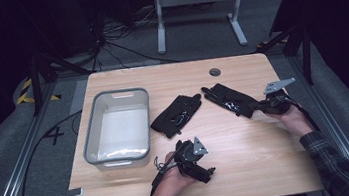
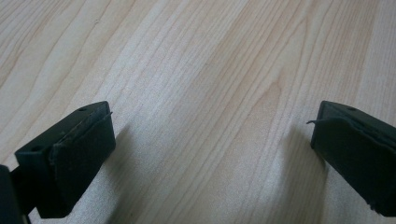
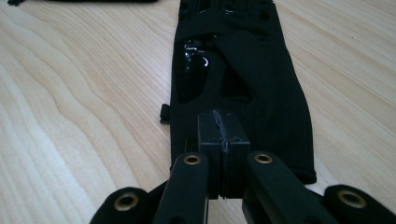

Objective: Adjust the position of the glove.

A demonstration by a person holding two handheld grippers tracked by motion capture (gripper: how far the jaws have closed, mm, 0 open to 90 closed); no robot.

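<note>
Two black gloves lie on the wooden table (image 1: 249,149). One glove (image 1: 177,115) rests at the centre; the other glove (image 1: 228,100) stretches to its right. My right gripper (image 1: 260,107) sits at the cuff end of that right glove (image 3: 243,70), and in the right gripper view its jaws (image 3: 222,133) are pressed together on the cuff fabric. My left gripper (image 1: 206,171) hovers low over bare wood near the table's front, apart from both gloves. In the left gripper view its jaws (image 2: 212,140) stand wide apart with nothing between them.
A grey plastic bin (image 1: 87,139) stands on the left of the table, empty inside. A round cable hole (image 1: 215,72) is near the far edge. A small metal clip (image 1: 71,195) lies at the front left corner. A table frame (image 1: 196,4) stands on the floor beyond.
</note>
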